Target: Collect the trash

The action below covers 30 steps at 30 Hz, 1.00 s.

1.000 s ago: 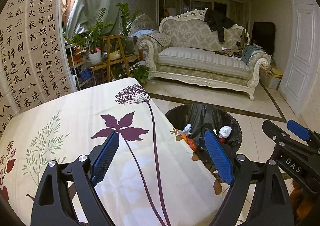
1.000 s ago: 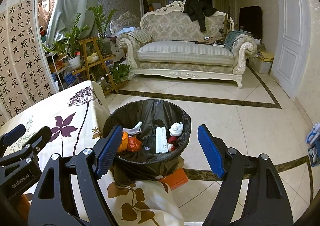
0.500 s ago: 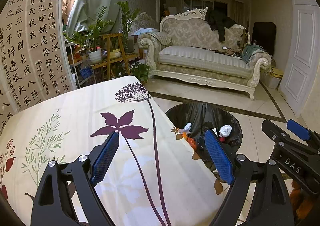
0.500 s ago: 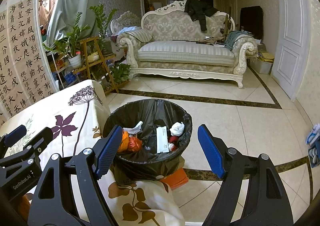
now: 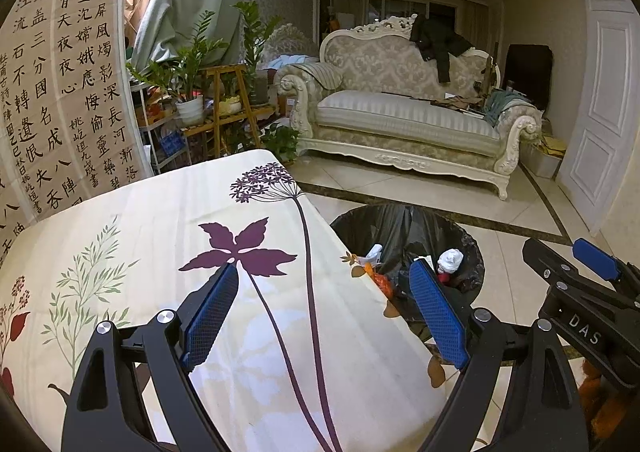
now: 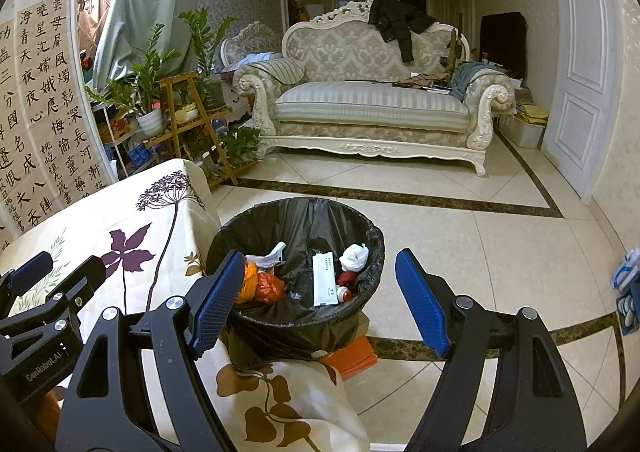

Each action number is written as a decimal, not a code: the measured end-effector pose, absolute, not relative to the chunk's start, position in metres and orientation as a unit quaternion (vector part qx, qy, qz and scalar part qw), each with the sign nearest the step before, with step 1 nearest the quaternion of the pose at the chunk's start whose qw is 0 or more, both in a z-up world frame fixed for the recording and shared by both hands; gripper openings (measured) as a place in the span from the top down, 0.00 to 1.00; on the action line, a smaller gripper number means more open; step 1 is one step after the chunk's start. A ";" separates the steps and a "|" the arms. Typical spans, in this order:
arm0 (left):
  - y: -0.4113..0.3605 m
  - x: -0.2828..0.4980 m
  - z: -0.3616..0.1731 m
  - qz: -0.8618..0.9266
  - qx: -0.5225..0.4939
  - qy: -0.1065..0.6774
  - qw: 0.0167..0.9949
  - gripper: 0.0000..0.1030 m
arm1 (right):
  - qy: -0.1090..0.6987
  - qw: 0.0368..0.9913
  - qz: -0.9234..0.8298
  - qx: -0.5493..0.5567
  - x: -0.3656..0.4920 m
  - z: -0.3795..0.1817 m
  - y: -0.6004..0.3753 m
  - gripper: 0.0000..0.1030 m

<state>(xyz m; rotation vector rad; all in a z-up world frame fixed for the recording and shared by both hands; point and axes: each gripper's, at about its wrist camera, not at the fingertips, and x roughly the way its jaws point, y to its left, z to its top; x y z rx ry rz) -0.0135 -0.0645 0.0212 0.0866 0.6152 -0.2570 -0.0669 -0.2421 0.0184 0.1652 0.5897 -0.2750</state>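
The trash bin (image 6: 296, 252) stands on the tiled floor (image 6: 480, 252) just beside the counter (image 5: 160, 232), lined with a black bag (image 6: 320, 215) whose edge folds over the rim. Contents visible in the right wrist view: 1 white flat packet (image 6: 324, 279), 1 crumpled white tissue (image 6: 355, 256), an orange wrapper (image 6: 260, 286), 1 small red-and-white item (image 6: 345, 292) and a white scrap (image 6: 269, 256) near the counter side (finer identification is not possible). The collected trash therefore lies inside the bin. An orange flat object (image 6: 352, 356) lies on the floor touching the bin's base. The counter is covered by a cream cloth with a purple flower print (image 5: 240, 252), and its hanging edge reaches down beside the bin. The left gripper (image 5: 324, 316) is held over the counter surface, jaws wide apart with nothing between them. The right gripper (image 6: 318, 296) is held above the bin, jaws wide apart and holding nothing. Beyond the bin: a cream sofa (image 6: 368, 103) with a dark coat (image 6: 396, 23) over its back, a wooden plant stand (image 6: 192, 119) with potted plants, a calligraphy scroll (image 5: 52, 91) at the left, and a white door (image 6: 580, 51) at the right. Nothing stands between the right gripper and the bin opening.
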 end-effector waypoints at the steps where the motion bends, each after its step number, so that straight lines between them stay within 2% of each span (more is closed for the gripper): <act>1: -0.065 -0.013 0.021 -0.126 0.042 0.302 0.944 0.18 | 0.289 0.944 -0.135 0.081 -0.067 0.019 -0.242 0.26; 30: -0.068 -0.017 0.019 -0.128 0.040 0.306 0.943 0.18 | 0.290 0.944 -0.135 0.081 -0.066 0.019 -0.240 0.26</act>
